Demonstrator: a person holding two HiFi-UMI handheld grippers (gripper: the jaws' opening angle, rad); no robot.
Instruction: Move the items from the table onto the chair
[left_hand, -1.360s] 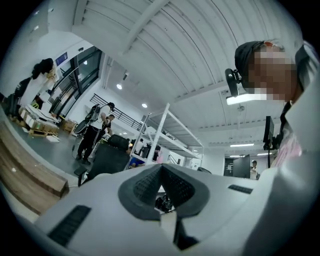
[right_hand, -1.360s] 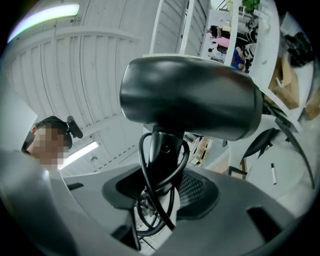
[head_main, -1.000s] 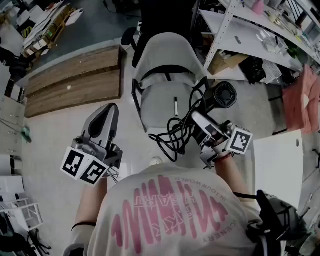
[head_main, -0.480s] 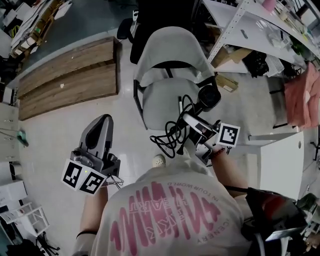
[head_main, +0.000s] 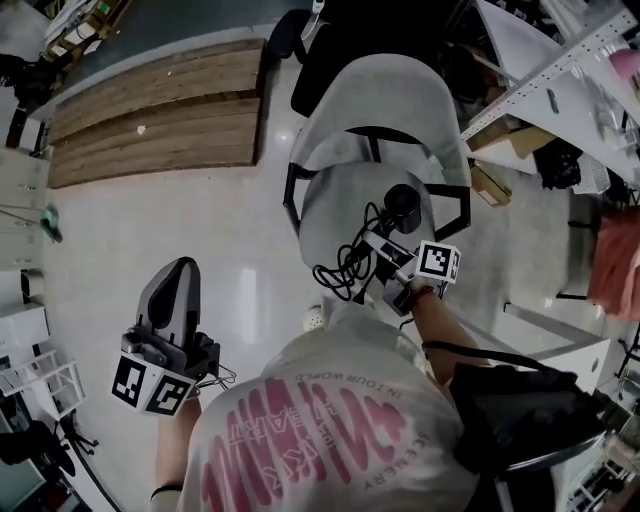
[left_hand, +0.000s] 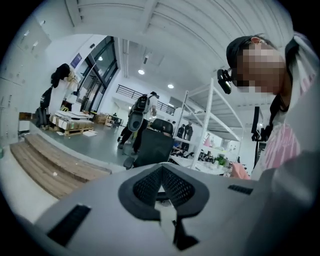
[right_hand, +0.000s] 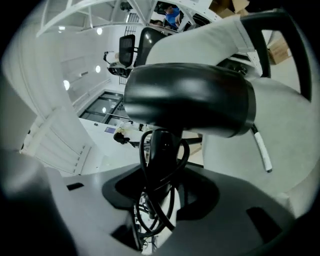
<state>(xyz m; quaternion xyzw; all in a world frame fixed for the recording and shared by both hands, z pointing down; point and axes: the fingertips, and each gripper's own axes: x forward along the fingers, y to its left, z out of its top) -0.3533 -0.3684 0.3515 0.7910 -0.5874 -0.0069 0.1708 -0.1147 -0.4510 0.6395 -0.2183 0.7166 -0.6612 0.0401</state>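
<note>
Gripped by its handle (right_hand: 161, 145), the black hair dryer (head_main: 403, 205) is held just above the chair's seat (head_main: 335, 200), its round barrel (right_hand: 190, 97) pointing toward the chair's back (head_main: 385, 100). The handle is set between the two fingers (right_hand: 122, 192) of the right gripper (head_main: 382, 243), which are closed on it, with a few strands of the black cable (right_hand: 150, 215) pinched in beside it. The barrel stands clear beyond the fingertips, so only the handle is taken in the grip. The rest of the cable (head_main: 345, 270) is seen hanging in loose loops over the seat's front edge. Whether the dryer touches the seat cannot be told. A white pen (right_hand: 261, 150) is seen lying on the chair's seat, just beside the barrel. The right gripper's marker cube (head_main: 437, 262) is held off the seat's front corner.

The left gripper (head_main: 178, 268) is held well apart from the chair, over the pale floor (head_main: 230, 230) beyond the seat's left side in the head view. Its fingers (left_hand: 145, 187) are pressed together with nothing between them. A wooden platform (head_main: 150, 110) is laid on the floor further out, off the same side of the chair, and white shelving (head_main: 560, 70) is set off the chair's other side.
</note>
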